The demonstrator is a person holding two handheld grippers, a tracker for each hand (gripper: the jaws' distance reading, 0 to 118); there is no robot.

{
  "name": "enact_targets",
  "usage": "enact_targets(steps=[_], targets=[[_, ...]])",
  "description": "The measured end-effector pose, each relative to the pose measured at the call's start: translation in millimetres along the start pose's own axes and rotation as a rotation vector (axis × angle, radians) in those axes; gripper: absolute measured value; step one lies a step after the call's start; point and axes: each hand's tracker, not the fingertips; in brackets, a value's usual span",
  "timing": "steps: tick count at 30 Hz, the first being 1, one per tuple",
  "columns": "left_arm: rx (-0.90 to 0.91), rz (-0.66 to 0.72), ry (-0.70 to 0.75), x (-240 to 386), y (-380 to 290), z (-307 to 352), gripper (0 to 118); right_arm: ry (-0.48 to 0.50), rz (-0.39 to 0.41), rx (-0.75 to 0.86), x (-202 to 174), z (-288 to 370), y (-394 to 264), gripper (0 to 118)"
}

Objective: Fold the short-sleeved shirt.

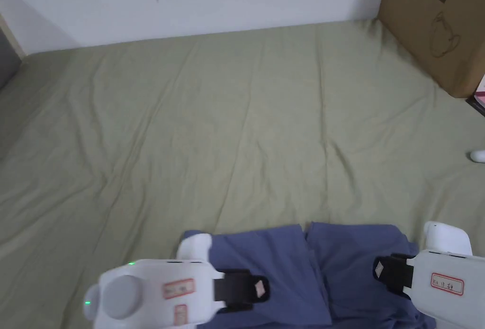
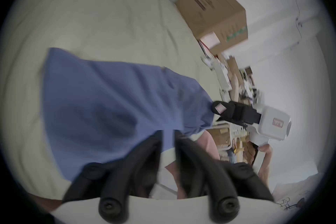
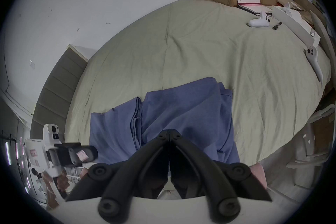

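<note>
A blue short-sleeved shirt (image 1: 293, 268) lies partly folded at the near edge of the bed, with a fold seam down its middle (image 3: 136, 118). My left gripper (image 1: 258, 289) is at the shirt's left part. In the left gripper view its jaws (image 2: 168, 134) stand close together with blue cloth (image 2: 109, 109) pinched between them and pulled up. At the shirt's right part, my right gripper (image 1: 379, 268) has its jaws (image 3: 169, 130) pressed together on the cloth. It grips the shirt's corner in the left gripper view (image 2: 217, 108).
The olive-green bed sheet (image 1: 213, 131) stretches wide and wrinkled beyond the shirt. A cardboard box (image 1: 435, 22) stands at the far right corner against the white wall. A white controller (image 3: 258, 21) and a second one (image 3: 313, 62) lie near the right edge. A grey headboard (image 3: 60, 86) is at the left.
</note>
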Motion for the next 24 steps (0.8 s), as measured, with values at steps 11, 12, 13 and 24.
enact_targets(steps=[11, 12, 13, 24], targets=[[0.071, 0.262, 0.042, -94, 3, 28, 104, 0.015, 0.064, -0.047, -28, -13, 4, 0], [0.065, 0.256, 0.041, -99, 3, 22, 104, 0.014, 0.069, -0.049, -29, -14, 5, 0], [0.058, 0.268, 0.024, -103, 2, 16, 104, 0.012, 0.077, -0.050, -31, -14, 5, 0], [0.048, 0.356, -0.122, -127, -6, 8, 9, -0.014, 0.107, -0.089, -45, -22, 3, 0]])
